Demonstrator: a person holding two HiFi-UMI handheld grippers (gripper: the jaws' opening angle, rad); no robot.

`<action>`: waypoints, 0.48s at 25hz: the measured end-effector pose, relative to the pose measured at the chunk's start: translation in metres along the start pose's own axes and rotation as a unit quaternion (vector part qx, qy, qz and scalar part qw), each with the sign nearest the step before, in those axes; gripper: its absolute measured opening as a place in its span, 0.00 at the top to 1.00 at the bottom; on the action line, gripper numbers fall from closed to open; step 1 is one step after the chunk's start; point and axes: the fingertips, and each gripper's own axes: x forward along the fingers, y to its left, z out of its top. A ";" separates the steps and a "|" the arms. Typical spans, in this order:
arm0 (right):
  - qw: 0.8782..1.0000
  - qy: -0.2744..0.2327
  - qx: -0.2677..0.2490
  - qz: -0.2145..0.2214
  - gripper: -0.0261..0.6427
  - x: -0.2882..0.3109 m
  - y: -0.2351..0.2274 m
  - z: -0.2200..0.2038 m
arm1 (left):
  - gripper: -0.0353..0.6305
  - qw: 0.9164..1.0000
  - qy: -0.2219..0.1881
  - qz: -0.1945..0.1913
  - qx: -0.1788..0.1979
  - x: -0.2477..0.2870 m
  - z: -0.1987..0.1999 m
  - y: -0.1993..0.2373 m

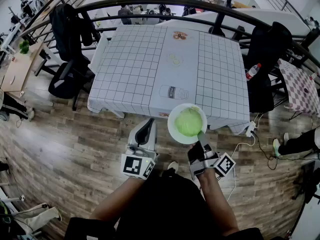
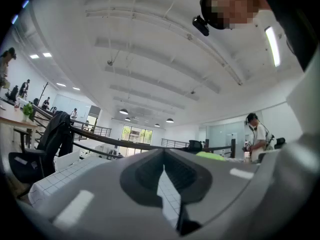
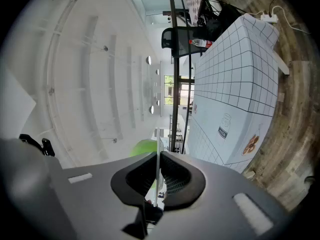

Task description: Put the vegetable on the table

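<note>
A round green vegetable (image 1: 189, 121) lies on a white plate (image 1: 172, 129) that hangs in the air over the near edge of the grid-patterned table (image 1: 130, 69). My right gripper (image 1: 201, 135) is shut on the plate's near rim; in the right gripper view the thin plate edge (image 3: 158, 154) stands between the jaws, with the vegetable (image 3: 142, 148) behind it. My left gripper (image 1: 145, 126) is lower left of the plate, over the floor in front of the table, jaws together and nothing in them. In the left gripper view the vegetable (image 2: 212, 155) shows just above the right jaw.
The tablecloth carries printed pictures, among them a milk carton (image 1: 173, 92). A curved black railing (image 1: 150, 4) runs behind the table. Office chairs with jackets stand at the left (image 1: 67, 79) and right (image 1: 265, 49). A bottle (image 1: 252, 71) and a power strip (image 1: 250, 129) are at the table's right side.
</note>
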 end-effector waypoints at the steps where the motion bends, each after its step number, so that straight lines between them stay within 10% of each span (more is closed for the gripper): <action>1: 1.000 -0.002 0.005 0.012 0.94 -0.017 0.001 -0.004 | 0.93 1.000 -0.007 -0.002 0.010 -0.014 0.002 -0.015; 12: 1.000 -0.017 0.020 -0.017 0.94 -0.051 -0.004 0.001 | 0.93 1.000 0.004 -0.024 -0.001 -0.022 -0.009 -0.051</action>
